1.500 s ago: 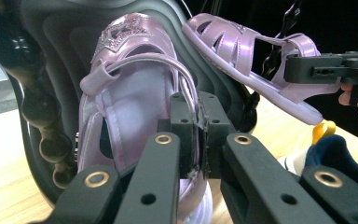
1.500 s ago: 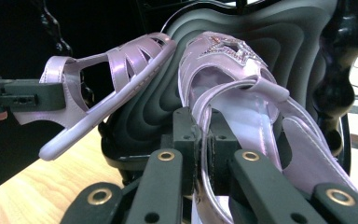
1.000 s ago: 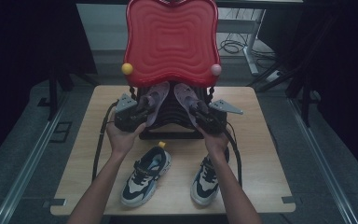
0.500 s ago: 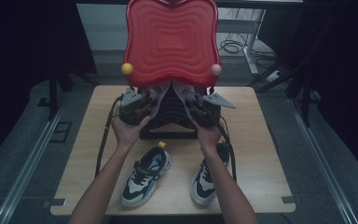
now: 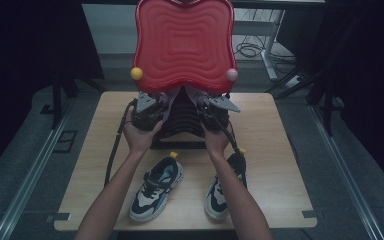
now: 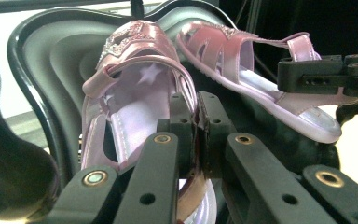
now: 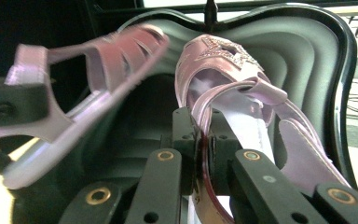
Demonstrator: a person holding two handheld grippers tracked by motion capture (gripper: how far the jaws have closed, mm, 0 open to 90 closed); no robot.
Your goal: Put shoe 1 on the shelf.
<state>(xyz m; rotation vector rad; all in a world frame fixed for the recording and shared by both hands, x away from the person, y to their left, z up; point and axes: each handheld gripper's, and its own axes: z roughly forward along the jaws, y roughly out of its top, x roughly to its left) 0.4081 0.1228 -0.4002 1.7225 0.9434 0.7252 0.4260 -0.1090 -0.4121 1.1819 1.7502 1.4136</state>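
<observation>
- Left gripper (image 5: 152, 111): clamped on the side edge of a pink sandal (image 6: 135, 88), jaws nearly together with only the glossy strap between them; seen from the high view at the left foot of the red wavy-edged tray (image 5: 184, 45).
- Pink sandal in that grip: toe up, star-studded front band toward the tray's dark ribbed inner face (image 6: 51, 60), pale insole with a star print facing the camera.
- Left hand (image 5: 141, 136): wrapped round the gripper body, forearm coming up from the table's near edge.
- Between the hands: black ribbed stand (image 5: 182, 122) below the tray.
- Right gripper (image 5: 211, 112): likewise pinched shut on the rim of the second pink sandal (image 7: 233, 88), toe up against the tray.
- Right hand (image 5: 216, 142): just behind its gripper.
- Near edge of the wooden table (image 5: 275, 150): two black-and-white sneakers, one at left (image 5: 156, 190), one at right (image 5: 220, 192) partly under the right forearm.
</observation>
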